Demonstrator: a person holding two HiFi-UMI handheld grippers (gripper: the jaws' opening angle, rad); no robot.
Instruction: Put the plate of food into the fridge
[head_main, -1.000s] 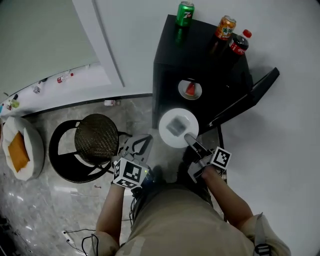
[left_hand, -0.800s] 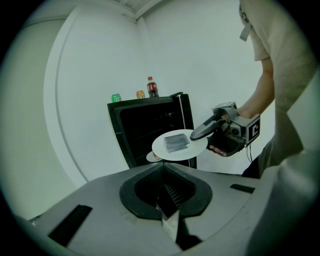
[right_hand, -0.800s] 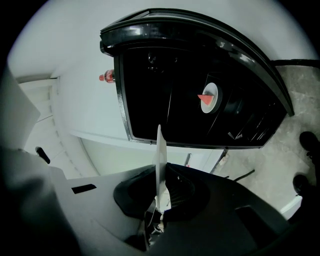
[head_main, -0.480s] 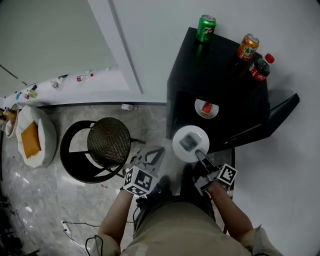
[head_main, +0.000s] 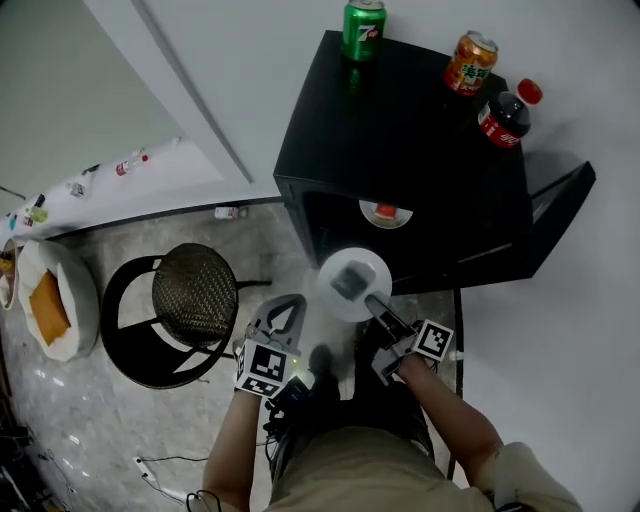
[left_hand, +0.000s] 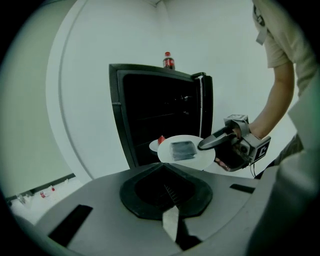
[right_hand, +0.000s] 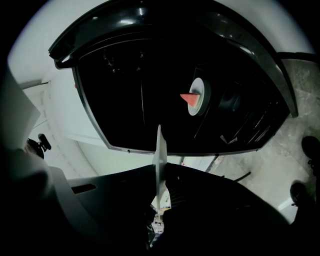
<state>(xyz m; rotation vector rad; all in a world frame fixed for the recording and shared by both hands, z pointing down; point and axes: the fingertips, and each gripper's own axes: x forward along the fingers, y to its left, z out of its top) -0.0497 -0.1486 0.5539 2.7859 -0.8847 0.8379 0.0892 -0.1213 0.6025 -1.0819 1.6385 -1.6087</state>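
Note:
A white plate (head_main: 352, 283) with a grey piece of food on it hangs level just in front of the open black fridge (head_main: 400, 150). My right gripper (head_main: 375, 305) is shut on the plate's near rim. In the right gripper view the plate (right_hand: 160, 160) shows edge-on, clamped in the right gripper (right_hand: 161, 186). The left gripper view shows the plate (left_hand: 182, 151) and the right gripper (left_hand: 220, 141) ahead of the fridge (left_hand: 160, 110). My left gripper (head_main: 280, 320) is shut and empty, low to the plate's left. Its jaws (left_hand: 170, 192) meet with nothing between.
Inside the fridge sits a small plate with a red slice (head_main: 384, 213) (right_hand: 196, 97). The fridge door (head_main: 560, 210) stands open at the right. A green can (head_main: 363, 28), an orange can (head_main: 470, 62) and a cola bottle (head_main: 505, 112) stand on top. A round stool (head_main: 195, 295) is at the left.
The head view has shifted. The plate stays held in the right gripper in front of the fridge opening. The left gripper stays shut at its side.

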